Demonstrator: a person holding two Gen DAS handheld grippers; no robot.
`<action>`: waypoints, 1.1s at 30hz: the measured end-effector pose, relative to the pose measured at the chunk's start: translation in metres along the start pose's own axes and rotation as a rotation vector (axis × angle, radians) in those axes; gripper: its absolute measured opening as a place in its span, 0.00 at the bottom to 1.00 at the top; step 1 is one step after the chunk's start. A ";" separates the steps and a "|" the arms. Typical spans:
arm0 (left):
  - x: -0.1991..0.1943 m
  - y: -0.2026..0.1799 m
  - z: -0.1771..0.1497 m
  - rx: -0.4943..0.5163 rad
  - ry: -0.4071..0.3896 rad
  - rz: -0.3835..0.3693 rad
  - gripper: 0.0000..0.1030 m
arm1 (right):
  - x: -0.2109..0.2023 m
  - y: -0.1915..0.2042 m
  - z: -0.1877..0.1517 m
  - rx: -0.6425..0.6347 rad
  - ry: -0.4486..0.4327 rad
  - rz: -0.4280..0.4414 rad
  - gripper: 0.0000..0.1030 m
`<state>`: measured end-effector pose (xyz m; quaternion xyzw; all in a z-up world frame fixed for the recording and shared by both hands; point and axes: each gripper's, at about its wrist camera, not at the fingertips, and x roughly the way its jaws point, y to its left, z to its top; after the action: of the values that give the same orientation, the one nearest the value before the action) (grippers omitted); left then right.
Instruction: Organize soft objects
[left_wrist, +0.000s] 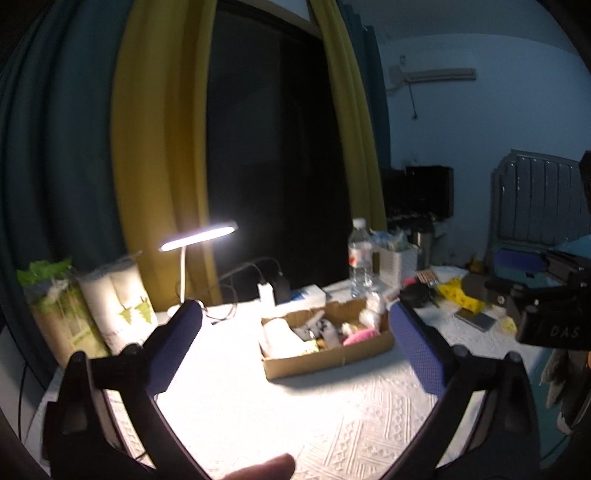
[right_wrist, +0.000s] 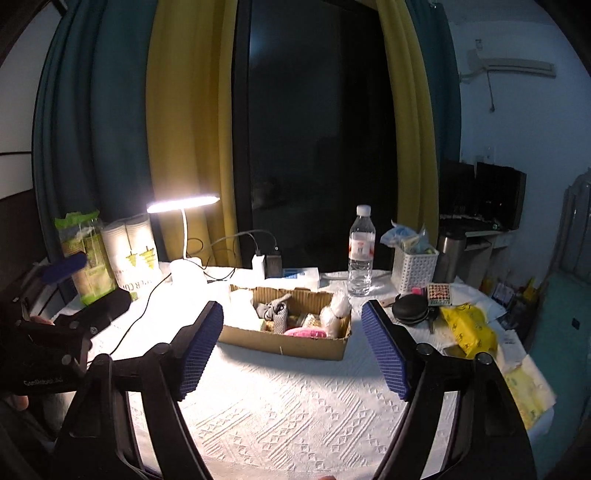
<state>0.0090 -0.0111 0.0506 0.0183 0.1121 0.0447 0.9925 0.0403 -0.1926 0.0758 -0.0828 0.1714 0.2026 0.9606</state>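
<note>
A fingertip (left_wrist: 264, 468) pokes in at the bottom edge of the left view, just under the left gripper (left_wrist: 293, 334), whose blue-padded fingers (left_wrist: 173, 350) stand wide apart with nothing between them, held above the white embossed cloth (left_wrist: 332, 424). The right gripper (right_wrist: 291, 347) is the same — pads (right_wrist: 201, 349) spread wide, empty, above the cloth. Beyond both sits a shallow cardboard box (right_wrist: 295, 343) in the middle of the table, and the soft things are in it: a pink piece (right_wrist: 306, 332) at the front wall, a grey knitted piece (right_wrist: 280, 319) upright beside it, a white fluffy one (right_wrist: 338, 310) at the right end, and a pale folded one (right_wrist: 242, 306) at the left end. Behind the box stand a lit desk lamp (right_wrist: 183, 203), a charger with cable (right_wrist: 258, 264) and a water bottle (right_wrist: 360, 251); a white basket (right_wrist: 413, 267) is just right of the bottle. A yellow packet (right_wrist: 469, 330) lies well right of the box. Paper rolls (right_wrist: 133, 251) stand at the far left — next to a green pack (right_wrist: 86, 254).
</note>
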 end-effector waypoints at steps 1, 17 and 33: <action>-0.002 0.003 0.003 -0.008 -0.004 -0.004 0.99 | -0.003 0.002 0.002 -0.005 -0.002 -0.001 0.80; -0.016 0.015 0.022 -0.029 -0.030 0.003 0.99 | -0.019 0.001 0.020 -0.013 -0.051 0.006 0.81; -0.012 0.010 0.016 -0.033 -0.013 -0.004 0.99 | -0.017 -0.002 0.014 0.001 -0.041 -0.003 0.81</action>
<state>0.0000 -0.0027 0.0695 0.0020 0.1049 0.0443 0.9935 0.0309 -0.1976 0.0955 -0.0783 0.1519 0.2026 0.9642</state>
